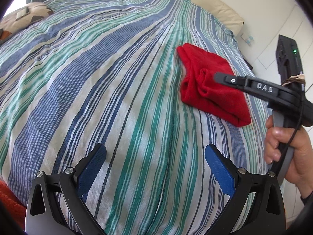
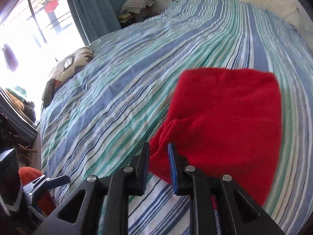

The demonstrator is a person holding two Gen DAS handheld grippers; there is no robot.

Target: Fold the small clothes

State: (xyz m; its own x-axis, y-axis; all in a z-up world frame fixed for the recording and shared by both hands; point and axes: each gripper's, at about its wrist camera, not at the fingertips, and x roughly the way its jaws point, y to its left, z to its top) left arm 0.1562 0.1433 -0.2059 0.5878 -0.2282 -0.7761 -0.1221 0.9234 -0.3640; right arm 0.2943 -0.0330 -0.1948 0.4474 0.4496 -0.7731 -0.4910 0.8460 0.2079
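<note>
Red garment (image 2: 225, 117) lies folded on the striped bed (image 1: 117, 78), a fold between the nearly closed right tongs (image 2: 158, 168) for the next crease; left tongs (image 1: 155, 168) wait wide open, empty.

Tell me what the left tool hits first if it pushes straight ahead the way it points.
Most likely the bare striped bedspread. The left tool stands open with nothing between its pads, and the red garment lies off to the right of that line.
</note>
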